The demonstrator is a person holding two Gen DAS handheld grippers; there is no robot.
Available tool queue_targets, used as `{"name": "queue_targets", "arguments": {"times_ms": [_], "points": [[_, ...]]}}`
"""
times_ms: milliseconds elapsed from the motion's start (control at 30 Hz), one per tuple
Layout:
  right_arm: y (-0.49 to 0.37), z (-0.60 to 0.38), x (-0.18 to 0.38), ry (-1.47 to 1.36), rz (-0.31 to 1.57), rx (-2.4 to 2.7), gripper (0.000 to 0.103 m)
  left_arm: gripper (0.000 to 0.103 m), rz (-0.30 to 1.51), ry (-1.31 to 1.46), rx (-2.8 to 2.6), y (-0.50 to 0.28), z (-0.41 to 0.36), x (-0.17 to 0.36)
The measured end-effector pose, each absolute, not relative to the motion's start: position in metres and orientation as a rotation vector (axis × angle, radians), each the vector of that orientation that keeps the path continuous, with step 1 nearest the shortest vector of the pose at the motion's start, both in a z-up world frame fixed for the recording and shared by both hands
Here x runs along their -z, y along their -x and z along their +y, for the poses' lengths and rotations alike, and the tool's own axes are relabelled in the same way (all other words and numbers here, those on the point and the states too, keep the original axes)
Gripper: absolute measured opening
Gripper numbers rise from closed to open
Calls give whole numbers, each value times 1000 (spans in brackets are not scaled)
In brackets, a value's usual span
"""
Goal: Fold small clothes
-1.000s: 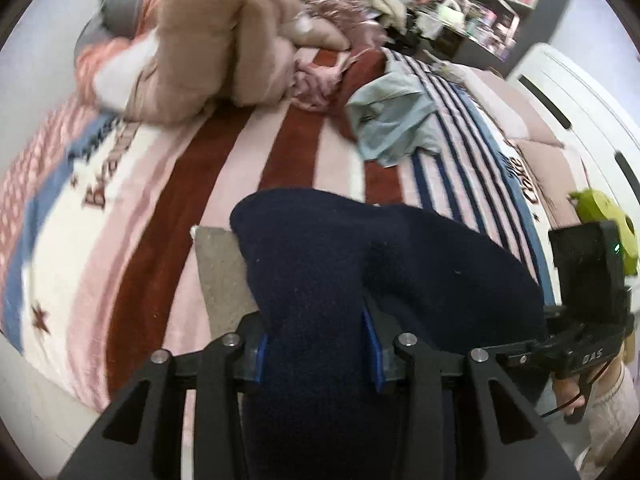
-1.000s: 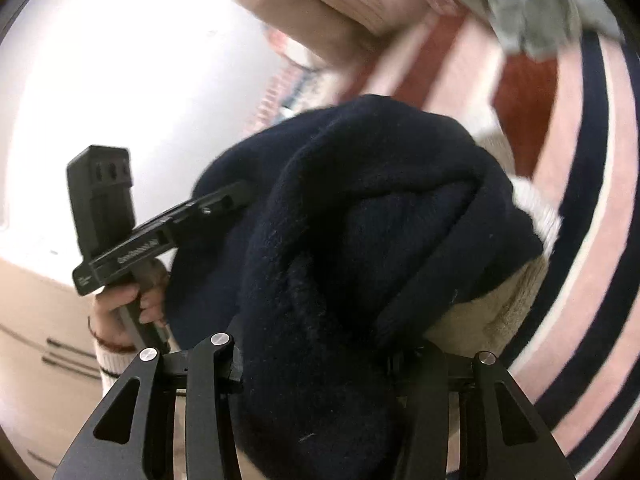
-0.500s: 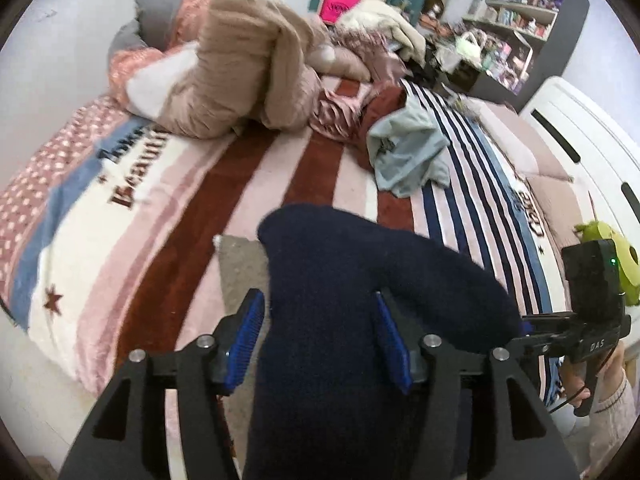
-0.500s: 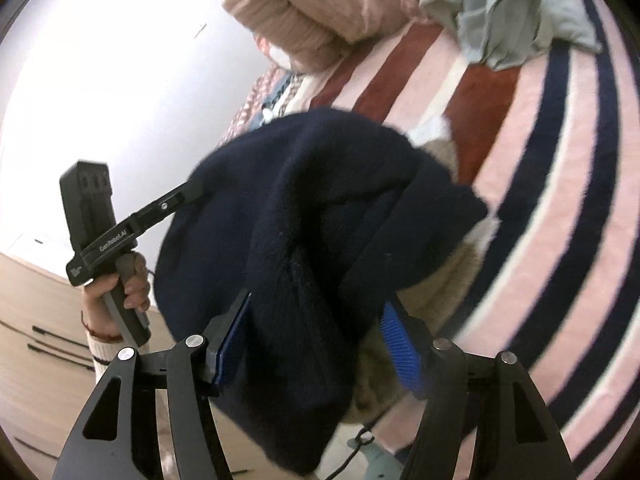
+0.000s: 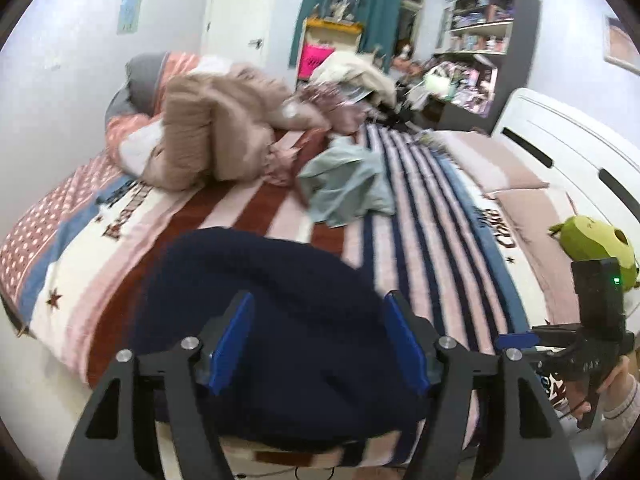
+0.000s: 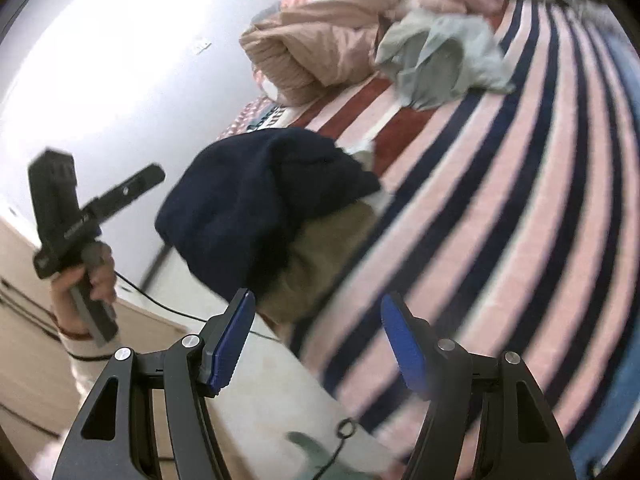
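Right wrist view: our navy garment (image 6: pixel 264 196) lies bunched on the bed's (image 6: pixel 500 216) edge, long axis seemingly along it; both hand-held grippers (image 6: pixel 316 340) (image 5: pixel 320 340) are released.

Navy knit garment (image 5: pixel 280 320), thick and fuzzy, folded into a rounded bundle. Lies at the near edge of the striped blanket (image 5: pixel 420 216), atop a tan piece (image 6: pixel 320 248). Pale green-grey garment (image 5: pixel 344 180) crumpled farther back, unfolded.
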State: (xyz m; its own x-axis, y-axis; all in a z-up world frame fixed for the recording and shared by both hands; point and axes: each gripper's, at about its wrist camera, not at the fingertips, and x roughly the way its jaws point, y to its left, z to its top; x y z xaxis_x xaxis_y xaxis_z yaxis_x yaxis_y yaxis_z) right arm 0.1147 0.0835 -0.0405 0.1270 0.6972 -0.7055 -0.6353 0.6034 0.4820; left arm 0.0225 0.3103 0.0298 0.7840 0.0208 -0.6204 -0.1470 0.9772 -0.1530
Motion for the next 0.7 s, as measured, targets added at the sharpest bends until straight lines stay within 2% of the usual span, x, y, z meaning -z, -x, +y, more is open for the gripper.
{"name": "queue_targets", "arguments": {"times_ms": [167, 333, 400, 533, 700], "points": [[-76, 2, 20, -22, 868, -856, 67, 78, 499, 120, -55, -11, 215, -25], [-36, -65, 0, 59, 569, -671, 85, 90, 333, 60, -48, -12, 126, -19], [-19, -85, -3, 87, 437, -607, 103, 102, 273, 45, -57, -14, 98, -16], [6, -118, -3, 104, 255, -515, 103, 102, 215, 0, -74, -23, 54, -13], [3, -131, 0, 109, 272, -476, 103, 102, 223, -1, -37, -24, 30, -9]]}}
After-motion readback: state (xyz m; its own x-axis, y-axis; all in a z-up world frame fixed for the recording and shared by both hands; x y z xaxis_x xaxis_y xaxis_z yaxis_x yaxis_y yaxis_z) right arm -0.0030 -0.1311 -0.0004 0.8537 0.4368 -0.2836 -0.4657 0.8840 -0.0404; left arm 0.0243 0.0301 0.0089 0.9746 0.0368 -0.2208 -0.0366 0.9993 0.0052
